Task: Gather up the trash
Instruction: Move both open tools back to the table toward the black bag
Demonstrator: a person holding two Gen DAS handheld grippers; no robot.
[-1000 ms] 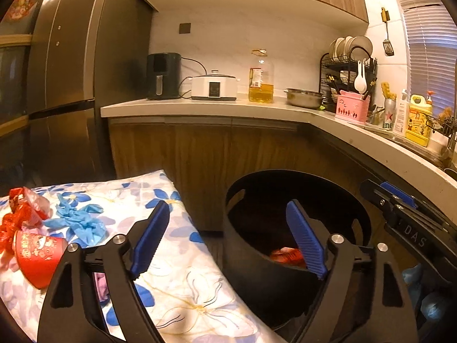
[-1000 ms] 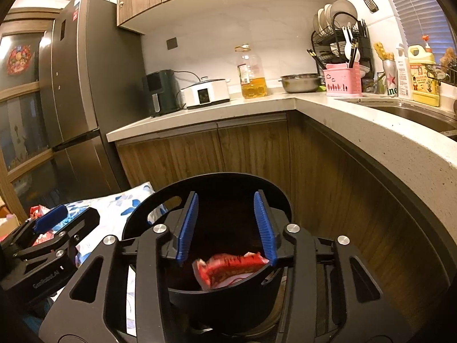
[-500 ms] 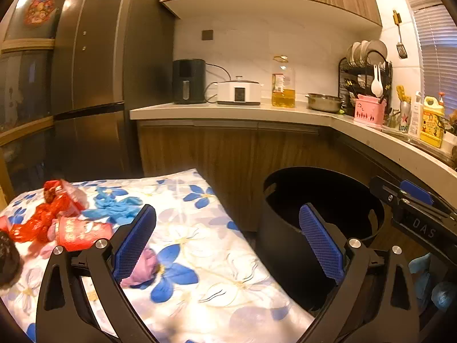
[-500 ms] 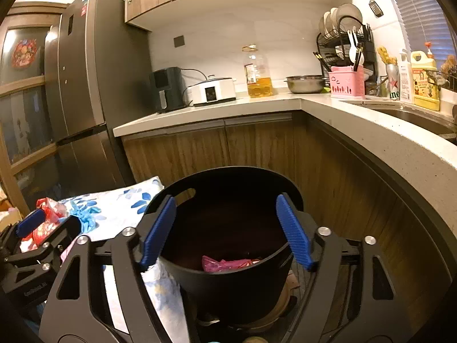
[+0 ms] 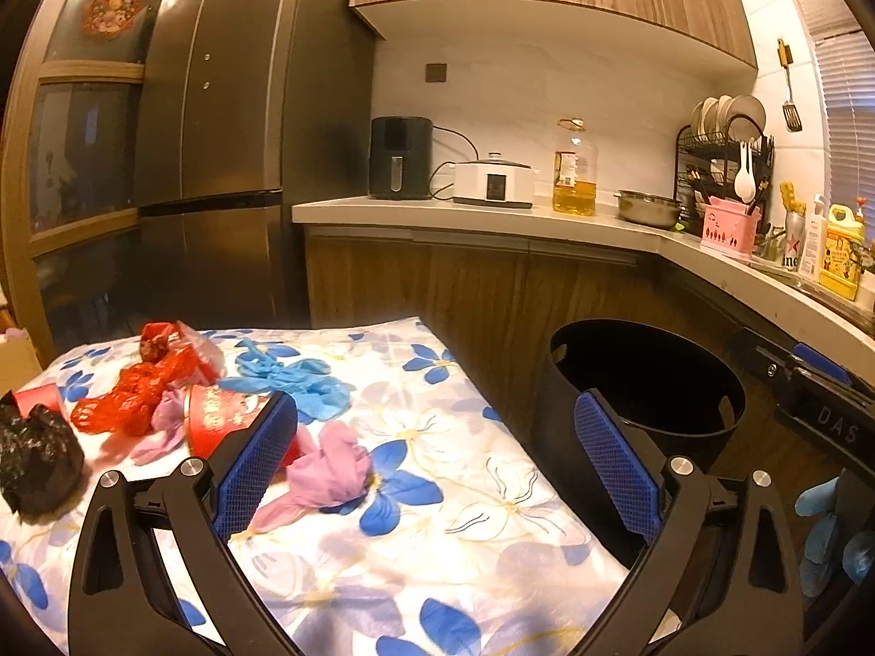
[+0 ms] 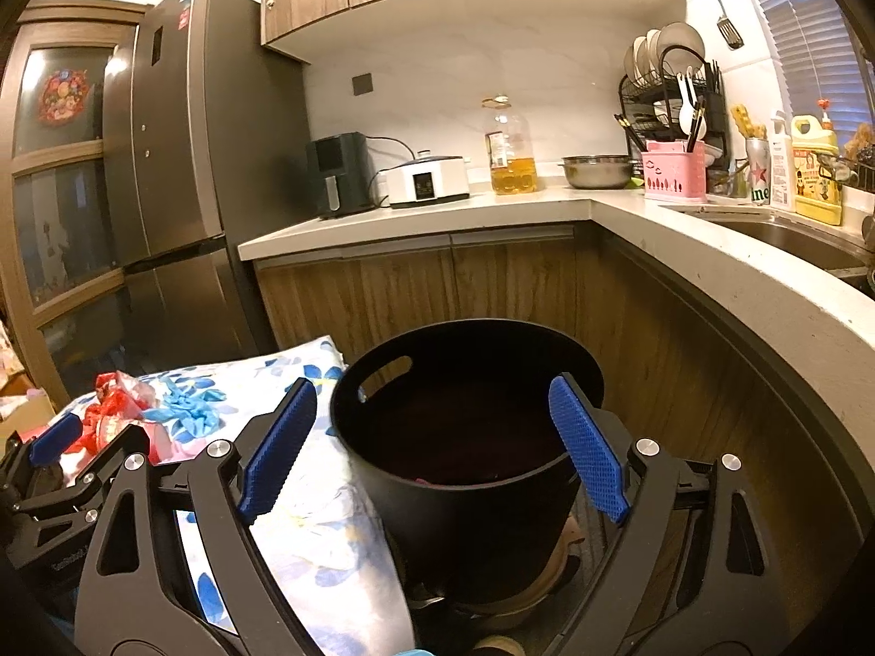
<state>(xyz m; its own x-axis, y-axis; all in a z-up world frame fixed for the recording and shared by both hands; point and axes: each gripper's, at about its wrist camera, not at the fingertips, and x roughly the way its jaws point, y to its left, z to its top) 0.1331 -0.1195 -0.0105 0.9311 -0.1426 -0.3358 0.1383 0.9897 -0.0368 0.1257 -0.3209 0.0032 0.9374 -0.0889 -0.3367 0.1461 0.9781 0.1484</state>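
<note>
A black bin [image 5: 656, 372] stands on the floor beside a table under a floral cloth [image 5: 437, 557]. On the cloth lie a pink glove [image 5: 328, 470], blue gloves [image 5: 290, 377], a red cup [image 5: 219, 415], a red plastic wrapper [image 5: 126, 404] and a black crumpled bag [image 5: 33, 459]. My left gripper [image 5: 432, 437] is open over the cloth's near right part, with the pink glove just ahead of its left finger. My right gripper [image 6: 432, 410] faces the bin [image 6: 465, 519], its jaws opening with nothing between them. A pink scrap [image 6: 424, 478] shows inside the bin.
A curved countertop [image 6: 683, 251] and wooden cabinets [image 6: 410, 295] close in behind and to the right of the bin. A dark fridge [image 5: 219, 164] stands behind the table. A blue-gloved hand [image 5: 820, 514] holds the right gripper at the lower right of the left wrist view.
The right gripper let a red wrapper drop into the bin, spread its jaws and drew back. The left gripper swung left from the bin to the table and opened wider.
</note>
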